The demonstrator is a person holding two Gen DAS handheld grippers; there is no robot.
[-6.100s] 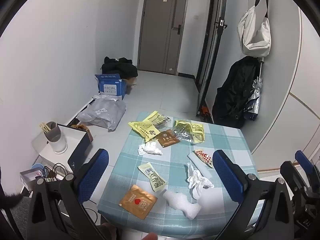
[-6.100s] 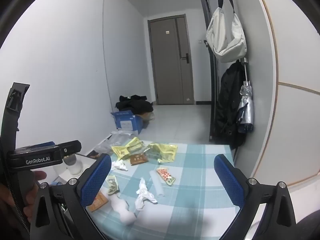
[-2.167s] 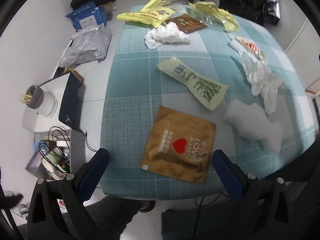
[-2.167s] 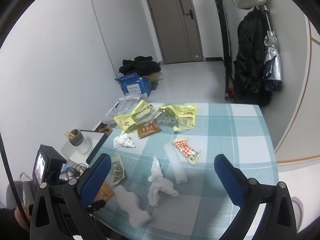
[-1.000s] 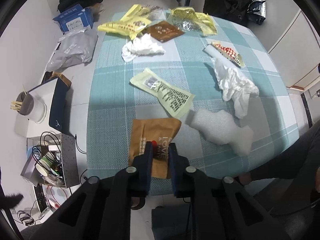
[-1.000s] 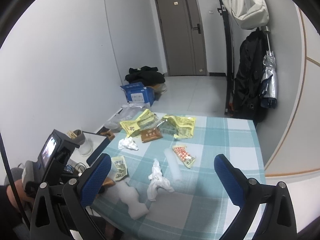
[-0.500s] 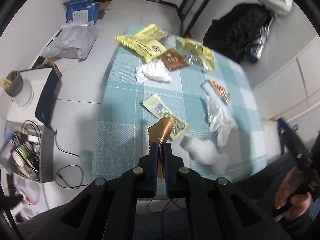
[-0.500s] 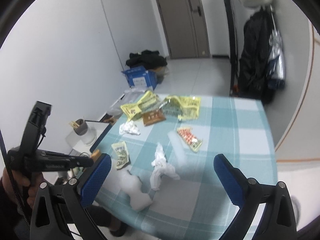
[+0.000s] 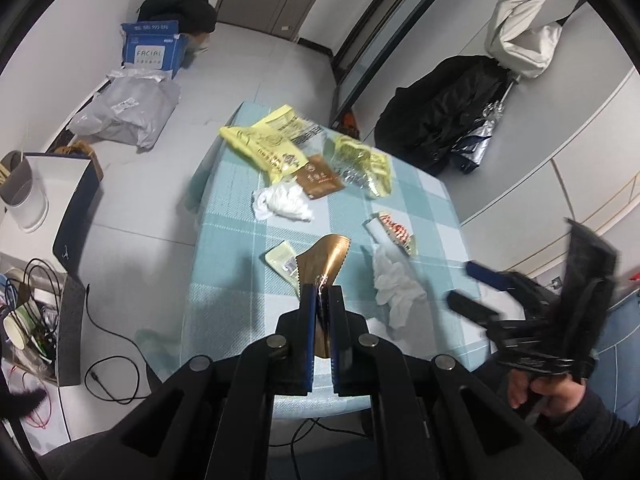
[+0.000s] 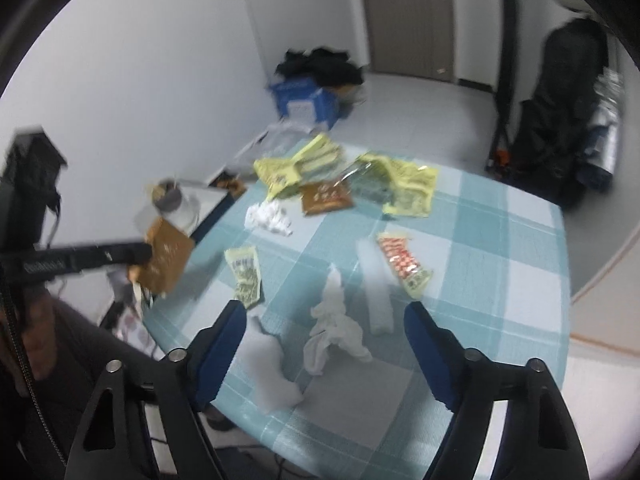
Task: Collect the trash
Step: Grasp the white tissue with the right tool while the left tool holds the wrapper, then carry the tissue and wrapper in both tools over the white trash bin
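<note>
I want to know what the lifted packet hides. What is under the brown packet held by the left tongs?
Under the brown packet pinched in the left tongs lies the pale yellow wrapper on the checked tablecloth. Only its near end shows in the left wrist view; the packet covers the rest.

I count two brown packets (image 9: pixel 320 179) (image 9: pixel 325 258), two crumpled tissues (image 9: pixel 282 202) (image 9: pixel 396 286), three yellow wrappers (image 9: pixel 266 148) (image 9: pixel 366 164) (image 9: pixel 282 258), one red-patterned packet (image 9: pixel 396 232), two foam pieces (image 10: pixel 374 280) (image 10: pixel 272 372).
</note>
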